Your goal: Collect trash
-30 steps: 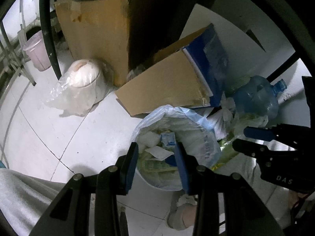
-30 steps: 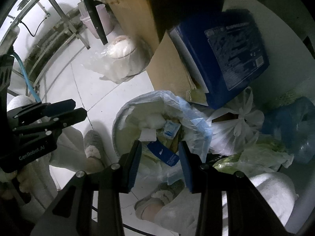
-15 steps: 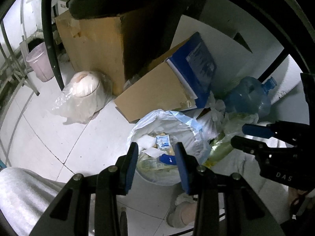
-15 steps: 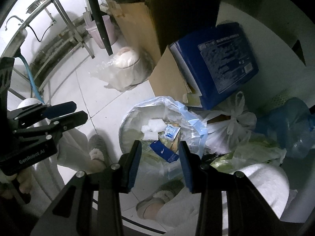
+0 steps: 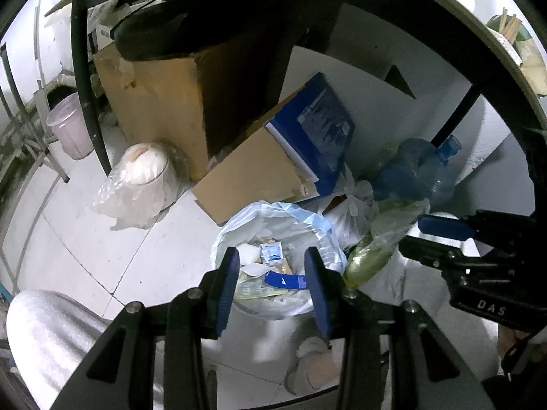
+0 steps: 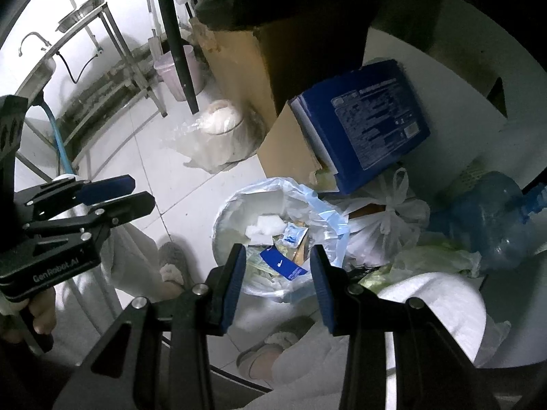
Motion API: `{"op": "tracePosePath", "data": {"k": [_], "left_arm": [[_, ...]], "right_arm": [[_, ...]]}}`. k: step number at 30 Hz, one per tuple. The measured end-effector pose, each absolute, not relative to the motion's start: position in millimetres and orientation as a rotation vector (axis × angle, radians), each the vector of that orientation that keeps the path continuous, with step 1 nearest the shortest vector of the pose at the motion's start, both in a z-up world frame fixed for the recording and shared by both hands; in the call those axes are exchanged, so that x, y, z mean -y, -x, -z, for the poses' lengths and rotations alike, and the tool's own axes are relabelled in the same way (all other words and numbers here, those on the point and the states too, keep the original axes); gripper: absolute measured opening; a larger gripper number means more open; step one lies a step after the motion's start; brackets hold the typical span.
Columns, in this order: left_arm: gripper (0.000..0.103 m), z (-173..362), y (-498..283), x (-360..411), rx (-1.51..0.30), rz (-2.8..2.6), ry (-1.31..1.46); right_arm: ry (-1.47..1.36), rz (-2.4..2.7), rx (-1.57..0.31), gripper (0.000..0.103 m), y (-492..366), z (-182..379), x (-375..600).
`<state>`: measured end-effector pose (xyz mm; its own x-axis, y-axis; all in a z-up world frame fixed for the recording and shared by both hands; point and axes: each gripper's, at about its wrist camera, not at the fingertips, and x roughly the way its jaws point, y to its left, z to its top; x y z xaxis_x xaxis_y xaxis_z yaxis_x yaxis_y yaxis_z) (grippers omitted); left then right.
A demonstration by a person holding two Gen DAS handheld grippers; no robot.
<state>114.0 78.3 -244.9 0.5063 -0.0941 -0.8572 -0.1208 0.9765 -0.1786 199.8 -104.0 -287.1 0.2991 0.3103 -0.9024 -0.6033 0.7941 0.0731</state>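
Observation:
A white trash bin lined with a pale blue bag (image 5: 239, 225) (image 6: 232, 212) stands on the tiled floor. Inside lie a blue wrapper (image 5: 283, 280) (image 6: 282, 264), white tissue (image 6: 266, 223) and a small sachet (image 5: 270, 251). My left gripper (image 5: 271, 256) (image 6: 138, 191) hovers well above the bin, open, with nothing between its blue pads. My right gripper (image 6: 277, 251) (image 5: 415, 234) hangs beside it over the same bin, also open and holding nothing. Both point steeply down.
Behind the bin lean a tall cardboard box (image 5: 164, 109), a blue carton (image 5: 321, 126) and a flat cardboard sheet. A tied white bag (image 6: 386, 218), a blue water jug (image 6: 485, 218) and a bagged white roll (image 5: 143, 171) lie around. A person's slippered feet (image 6: 171, 266) stand close by.
Both grippers have risen away from the bin, which now looks smaller and lower in each view. Their jaws keep the same width and hold nothing.

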Motion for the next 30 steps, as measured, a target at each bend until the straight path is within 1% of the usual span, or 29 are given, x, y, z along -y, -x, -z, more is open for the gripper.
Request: {"op": "tracePosePath", "data": {"k": [16, 19, 25, 27, 29, 30], "left_arm": [[0.05, 191, -101, -62, -0.929, -0.003, 0.175], [0.05, 180, -99, -60, -0.906, 0.001, 0.17], [0.057, 156, -95, -54, -0.857, 0.019, 0.156], [0.058, 148, -93, -52, -0.839, 0.024, 0.15], [0.063, 139, -92, -51, -0.821, 0.029, 0.145], [0.064, 135, -91, -50, -0.812, 0.03, 0.144]], "right_arm": [[0.276, -0.607, -0.995, 0.037, -179, 234, 124], [0.27, -0.604, -0.966, 0.042, -176, 220, 126], [0.258, -0.599, -0.914, 0.043, -172, 194, 132], [0.253, -0.597, -0.897, 0.046, -170, 187, 134], [0.244, -0.596, -0.877, 0.051, -169, 176, 137], [0.241, -0.594, -0.866, 0.051, -168, 171, 139]]}}
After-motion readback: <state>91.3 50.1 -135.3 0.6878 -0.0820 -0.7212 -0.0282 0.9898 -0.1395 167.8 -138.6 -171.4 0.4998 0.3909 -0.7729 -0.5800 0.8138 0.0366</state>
